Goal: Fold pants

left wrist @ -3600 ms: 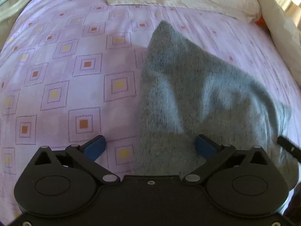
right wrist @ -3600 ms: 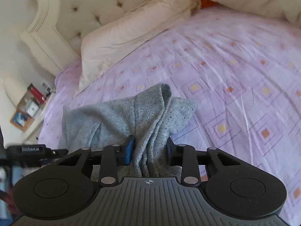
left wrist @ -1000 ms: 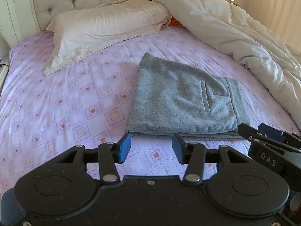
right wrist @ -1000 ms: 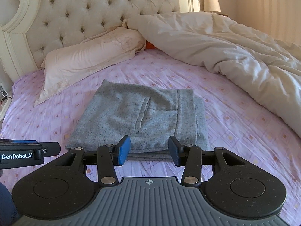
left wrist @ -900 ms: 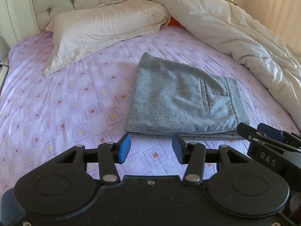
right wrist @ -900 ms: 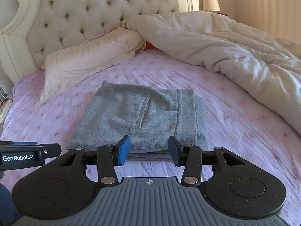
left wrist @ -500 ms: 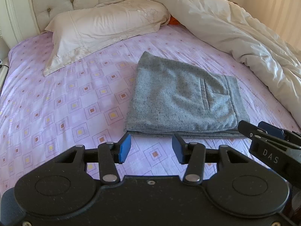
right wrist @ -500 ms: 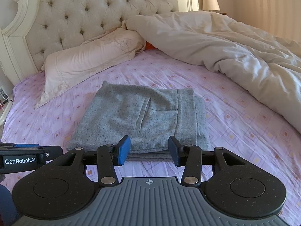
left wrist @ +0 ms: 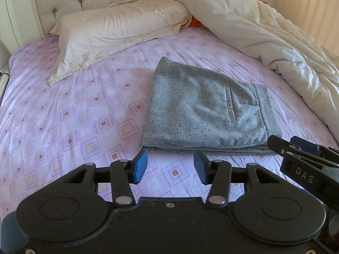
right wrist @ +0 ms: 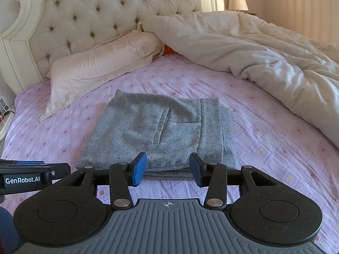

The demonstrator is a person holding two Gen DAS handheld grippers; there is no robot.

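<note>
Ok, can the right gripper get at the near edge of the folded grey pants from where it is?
Probably yes: the right gripper is open and empty, and the folded grey wool pants lie flat just ahead, with only bare lilac patterned sheet between.

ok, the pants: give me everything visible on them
The pants are grey speckled knit that looks woolly, folded into a flat, roughly rectangular stack with layered edges at the near side. A welt pocket and a seam face up. They lie on the lilac patterned sheet, apart from pillow and duvet. Neither gripper touches them.
</note>
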